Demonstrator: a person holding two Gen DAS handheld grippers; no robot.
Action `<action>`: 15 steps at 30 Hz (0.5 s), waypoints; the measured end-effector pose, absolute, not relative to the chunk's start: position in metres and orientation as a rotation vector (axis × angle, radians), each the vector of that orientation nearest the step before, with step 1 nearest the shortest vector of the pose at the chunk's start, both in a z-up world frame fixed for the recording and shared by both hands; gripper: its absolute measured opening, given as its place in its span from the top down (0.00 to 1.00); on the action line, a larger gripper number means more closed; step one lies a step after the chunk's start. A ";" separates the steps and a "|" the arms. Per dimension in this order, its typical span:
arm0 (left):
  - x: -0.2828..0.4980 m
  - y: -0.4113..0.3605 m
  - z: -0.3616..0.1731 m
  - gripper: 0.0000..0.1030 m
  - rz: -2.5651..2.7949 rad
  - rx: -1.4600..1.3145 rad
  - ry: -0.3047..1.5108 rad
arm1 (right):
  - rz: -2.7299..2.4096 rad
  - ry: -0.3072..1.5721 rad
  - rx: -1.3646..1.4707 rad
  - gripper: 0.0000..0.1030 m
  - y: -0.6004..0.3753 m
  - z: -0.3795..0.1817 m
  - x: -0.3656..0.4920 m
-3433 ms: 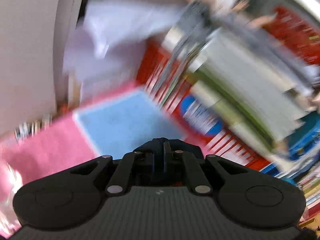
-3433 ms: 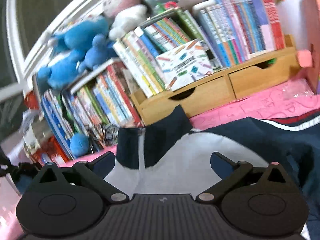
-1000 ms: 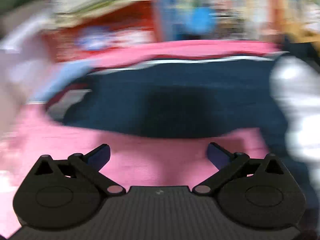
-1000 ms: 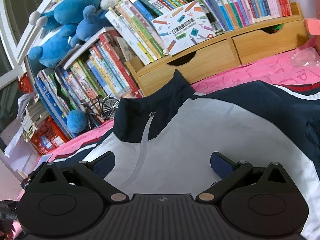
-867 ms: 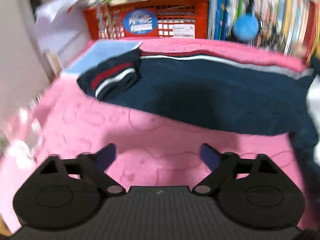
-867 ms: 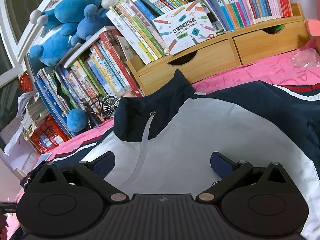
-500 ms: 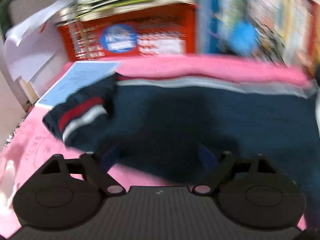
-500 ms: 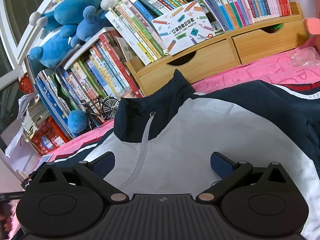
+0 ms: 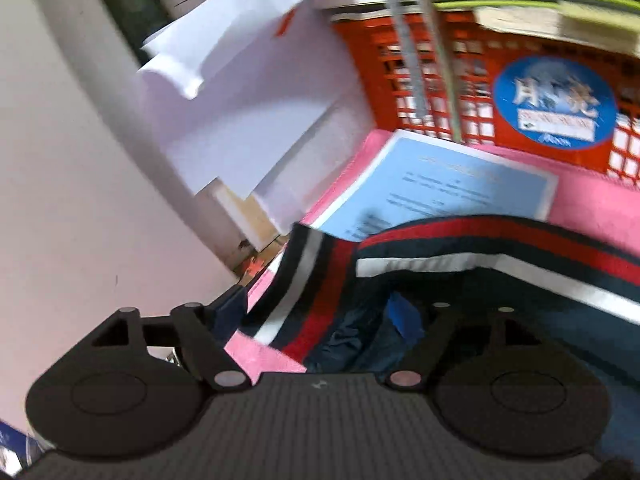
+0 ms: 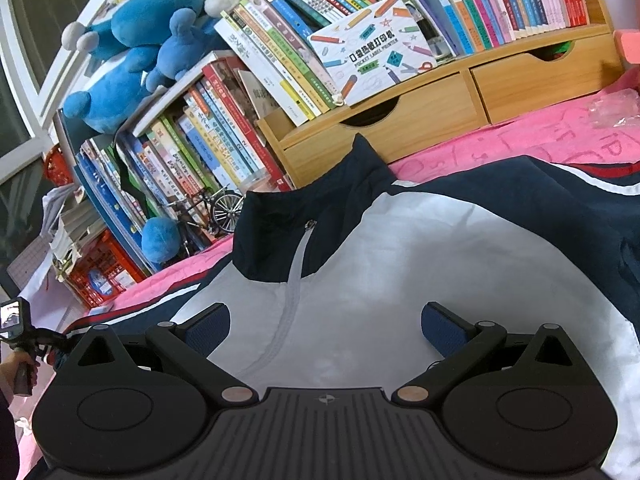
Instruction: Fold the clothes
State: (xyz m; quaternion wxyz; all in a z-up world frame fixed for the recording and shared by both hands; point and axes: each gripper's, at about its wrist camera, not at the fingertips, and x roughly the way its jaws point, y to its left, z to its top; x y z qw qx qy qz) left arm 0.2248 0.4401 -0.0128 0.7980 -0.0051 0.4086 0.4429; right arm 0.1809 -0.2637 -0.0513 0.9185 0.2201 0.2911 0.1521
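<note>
Navy jacket cuff point(image 9: 320, 280) between closing left tool point(image 9: 316, 316); right tool point(image 10: 326, 326) agape over jacket point(image 10: 400, 280)

Jacket point(image 10: 400, 280) on cloth point(image 10: 520, 140); books point(image 10: 280, 60) behind.

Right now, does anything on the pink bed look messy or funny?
Yes. The navy jacket's striped red, white and navy cuff is crumpled and folded over on a light blue paper sheet instead of lying flat on the pink cover.

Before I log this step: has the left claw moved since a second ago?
Yes. The left claw has gone toward the sleeve cuff, nearer the red crate; its jaws are closing around the cuff.
</note>
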 end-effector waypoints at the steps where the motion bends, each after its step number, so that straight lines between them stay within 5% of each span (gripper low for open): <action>1: 0.224 0.442 -0.009 0.24 0.950 -0.045 0.863 | 0.313 0.599 0.451 0.00 -0.264 -0.051 0.181; 15: 0.206 0.407 0.038 0.24 0.797 -0.133 0.627 | 0.324 0.597 0.456 0.00 -0.265 -0.052 0.182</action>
